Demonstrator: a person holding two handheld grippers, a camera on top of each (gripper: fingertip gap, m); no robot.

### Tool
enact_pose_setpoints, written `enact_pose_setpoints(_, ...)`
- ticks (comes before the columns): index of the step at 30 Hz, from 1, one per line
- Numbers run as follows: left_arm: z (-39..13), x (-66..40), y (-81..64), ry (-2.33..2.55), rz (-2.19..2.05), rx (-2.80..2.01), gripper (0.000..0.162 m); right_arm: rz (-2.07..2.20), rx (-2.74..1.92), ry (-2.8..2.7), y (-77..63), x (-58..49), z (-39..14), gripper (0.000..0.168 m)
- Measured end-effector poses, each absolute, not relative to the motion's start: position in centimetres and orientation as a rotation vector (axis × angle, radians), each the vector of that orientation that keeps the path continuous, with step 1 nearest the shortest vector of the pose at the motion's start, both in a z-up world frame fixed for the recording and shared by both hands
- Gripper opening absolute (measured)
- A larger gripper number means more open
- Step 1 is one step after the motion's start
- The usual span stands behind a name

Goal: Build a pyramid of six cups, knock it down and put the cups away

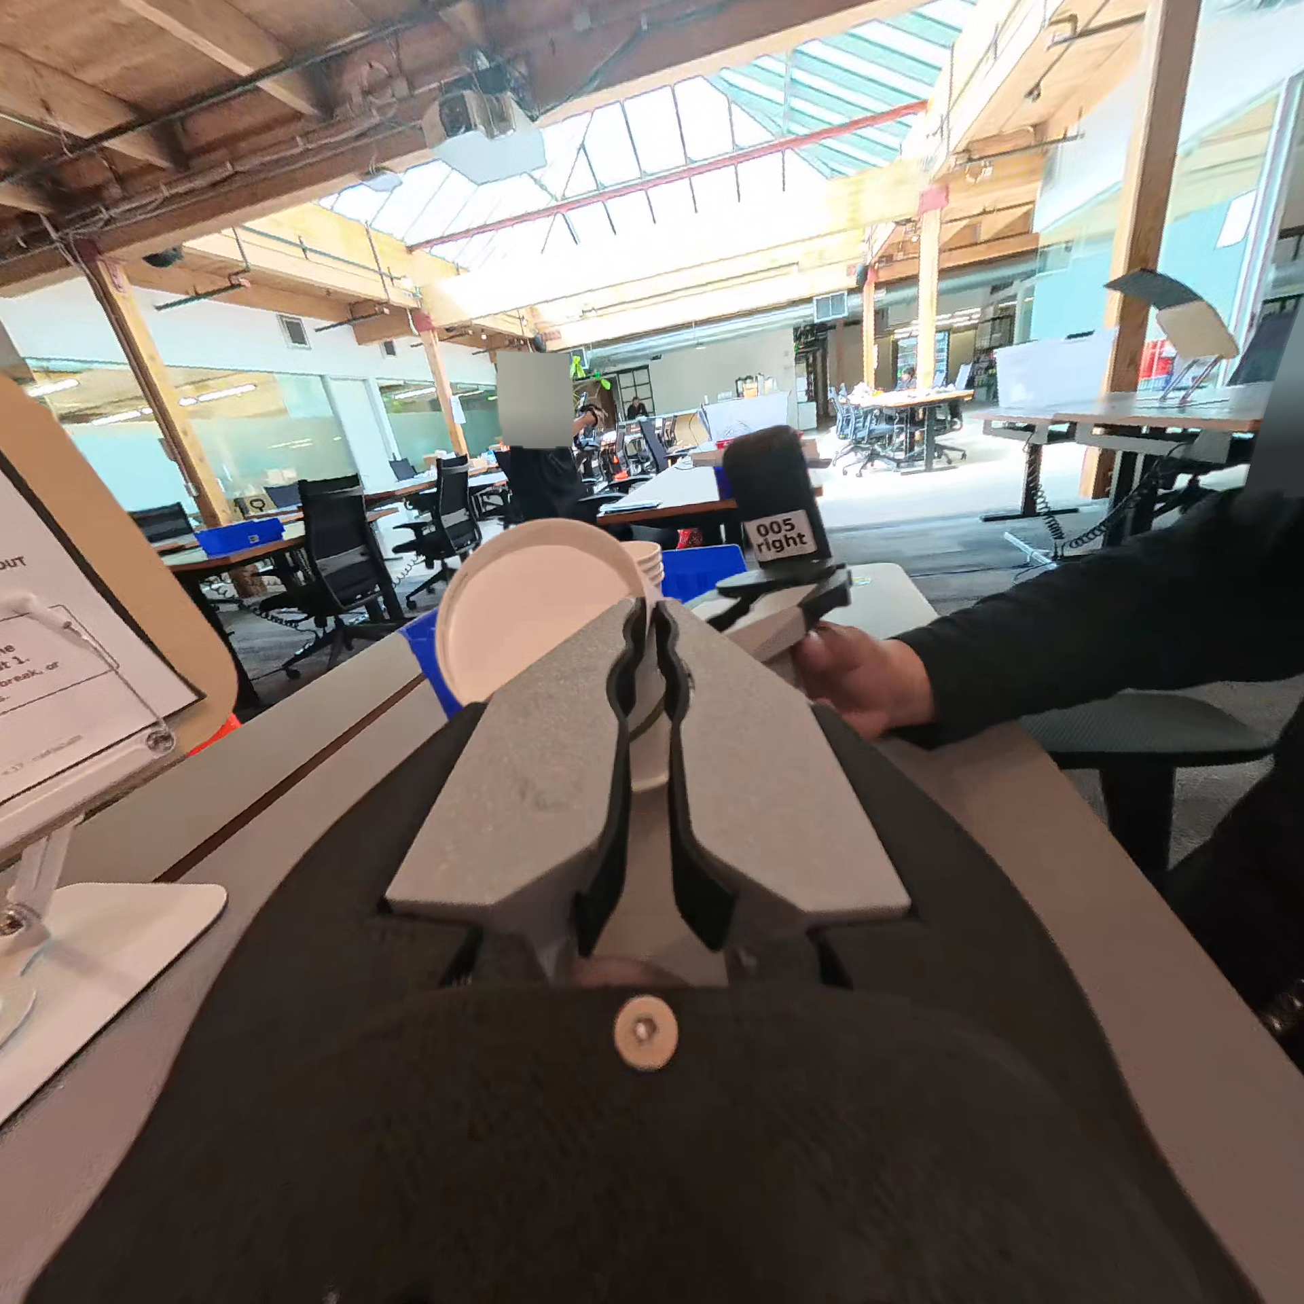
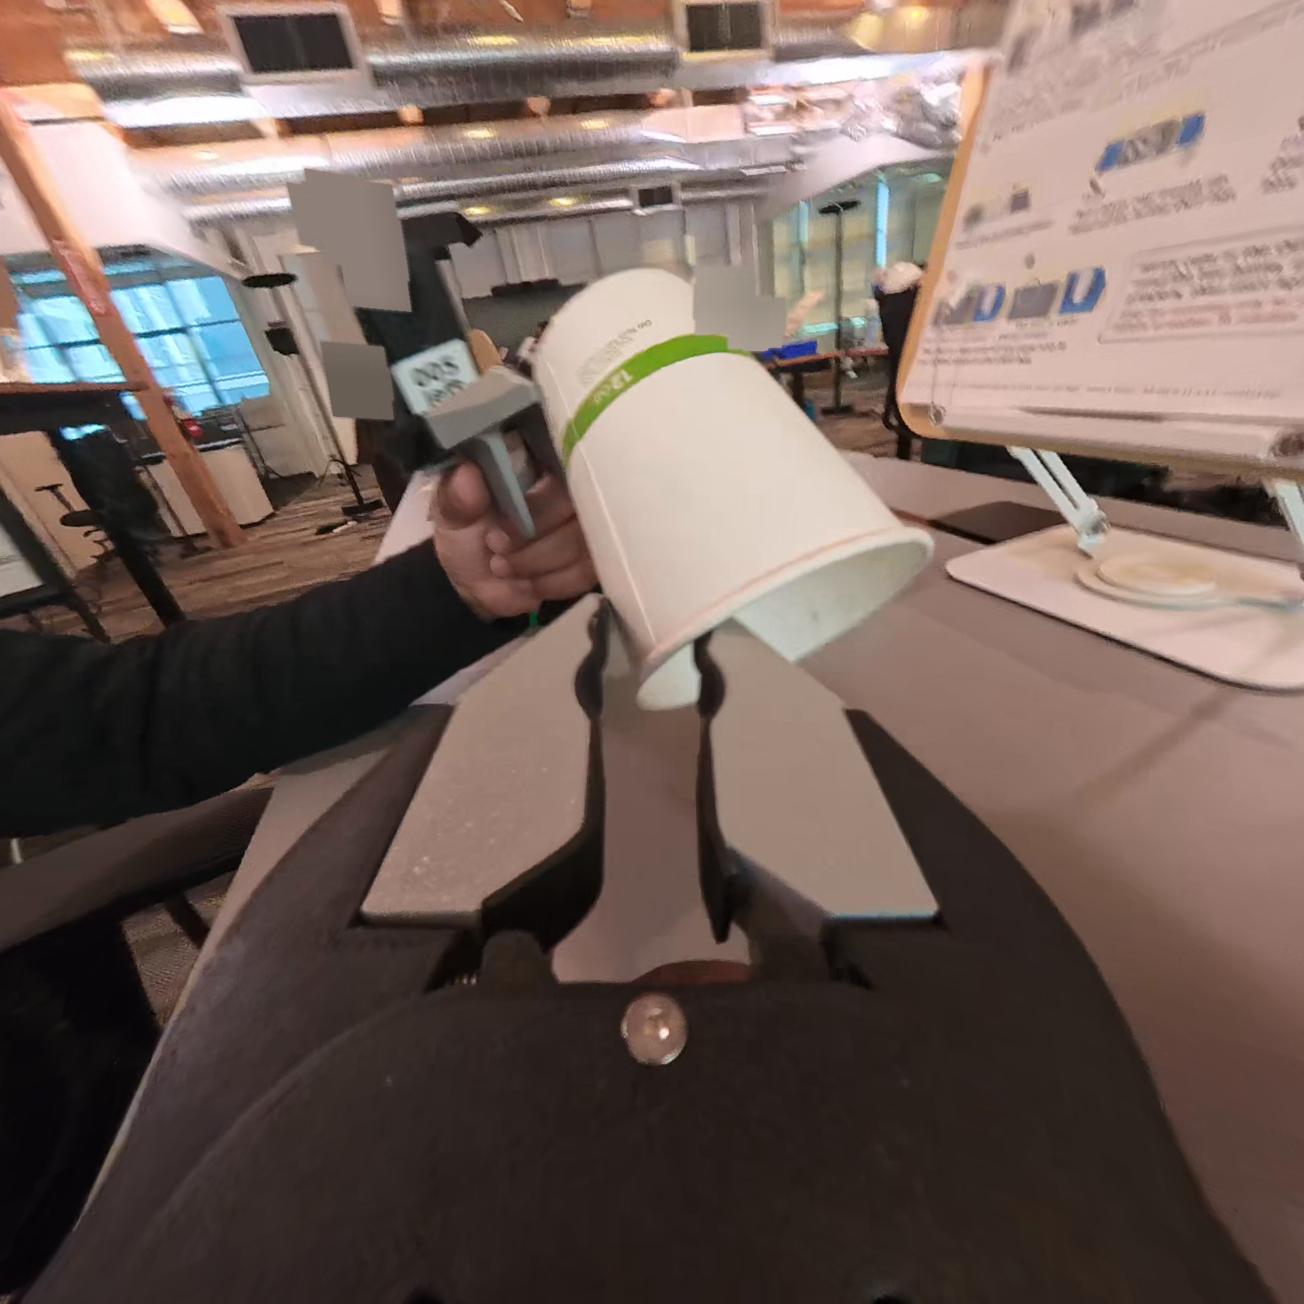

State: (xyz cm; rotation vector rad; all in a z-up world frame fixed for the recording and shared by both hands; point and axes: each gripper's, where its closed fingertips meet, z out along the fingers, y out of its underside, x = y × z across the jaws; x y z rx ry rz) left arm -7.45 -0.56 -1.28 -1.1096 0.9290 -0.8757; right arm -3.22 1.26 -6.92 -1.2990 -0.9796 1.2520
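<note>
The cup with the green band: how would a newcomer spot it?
Above the grey table, beside the document stand, both grippers meet at nested white cups. The outer cup, tilted bottom-up, alone shows a green band; the inner cup pokes from its mouth.

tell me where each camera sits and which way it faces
Left wrist view: on the left gripper, looking along its jaws, shut on a cup; beyond are the right gripper, a hand and an office.
Right wrist view: on the right gripper, looking along its jaws at a nested cup between them; beyond are the left gripper, its hand and a sign.
Shared: the cups, the table, and each view shows the other gripper.
</note>
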Motion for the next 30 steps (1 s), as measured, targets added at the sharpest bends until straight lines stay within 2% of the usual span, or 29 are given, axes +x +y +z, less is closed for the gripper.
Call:
enact_pose_setpoints(3, -2.2, -7.9, 0.3, 0.898, -0.846, -1.154, 0.002, 1.304, -1.212, -1.002, 0.0, -2.6, -5.6, 0.000)
enact_pose_setpoints(10, -6.8, -7.8, 3.8, 0.843, -0.640, -1.393, 0.006, 0.959, -1.231, -1.043, 1.4, -0.8, -5.7, 0.000)
enact_pose_setpoints(13, -10.0, -7.5, 5.0, 0.818, -0.670, -1.586, 0.022, 0.784, -1.142, -0.959, 2.3, 1.9, -3.1, 0.000)
enact_pose_setpoints(18, -14.2, -8.0, 6.7, 0.852, -0.508, -1.725, 0.022, 0.423, -1.194, -0.698, 7.1, 10.6, 1.5, 0.000)
enact_pose_setpoints(21, -14.7, -8.1, 7.0, 0.840, -0.539, -1.766, 0.022, 0.182, -1.348, -0.812, 9.3, 14.2, 2.9, 0.000)
enact_pose_setpoints(24, -14.6, -8.2, 7.0, 0.826, -0.563, -1.771, 0.022, 0.003, -1.624, -1.002, 10.9, 17.2, 1.7, 0.000)
enact_pose_setpoints(30, -14.8, -8.1, 7.1, 0.831, -0.553, -1.779, 0.022, -0.143, -1.925, -1.249, 11.9, 20.3, 0.4, 0.000)
